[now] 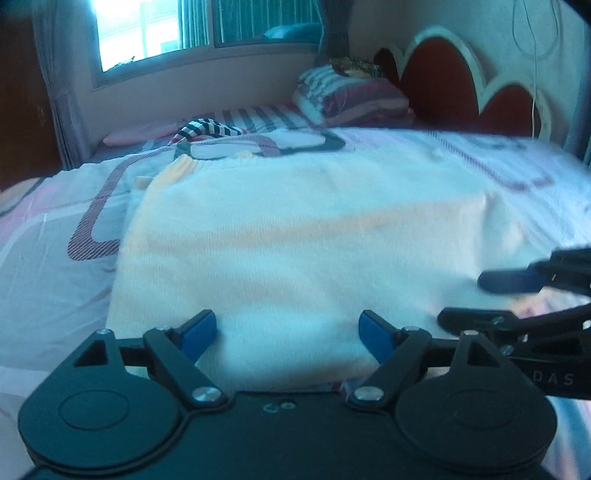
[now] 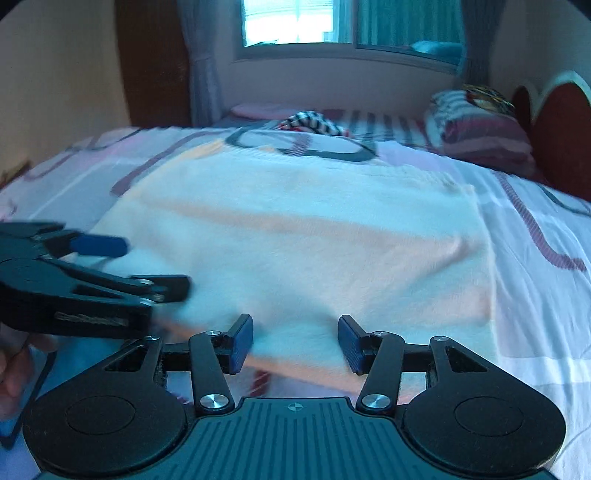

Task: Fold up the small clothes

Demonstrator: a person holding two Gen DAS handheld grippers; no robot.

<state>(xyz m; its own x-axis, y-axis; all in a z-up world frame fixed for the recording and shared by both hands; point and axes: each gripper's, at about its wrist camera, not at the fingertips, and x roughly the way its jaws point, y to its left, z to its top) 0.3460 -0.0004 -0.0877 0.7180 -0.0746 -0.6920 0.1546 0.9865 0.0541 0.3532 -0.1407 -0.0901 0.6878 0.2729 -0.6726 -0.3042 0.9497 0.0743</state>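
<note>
Both grippers' blue-padded fingers [image 1: 199, 334] gape empty above the pale cream-and-peach knit garment [image 1: 295, 236], which lies flat on the patterned bedsheet [image 1: 55, 236]; folding looks barely started.

1. Grippers: 2, left gripper [image 1: 288, 334] + right gripper [image 2: 295, 343], each w/ 2 blue-padded fingers, so 4 pads total
2. Pale cloth [image 1: 295, 251]: 1, spread on the bed, faint peach stripes across it
3. Striped b/w garment [image 1: 208, 129]: 1, bunched up further back
4. Folded bedding stack [image 1: 351, 98]: 1 pile by the headboard, layer count unclear w/ blur
5. Pink pillow [image 1: 136, 133]: 1, flat at the far edge
6. Bed sheet [image 1: 55, 240]: 1, patterned
7. Headboard [image 1: 461, 85]: 1, red w/ white scalloped trim
8. Window [image 2: 351, 22]: 1, w/ 2 panes
9. Hand [image 2: 14, 369]: 1 partly seen, lower left in right wrist view
</note>
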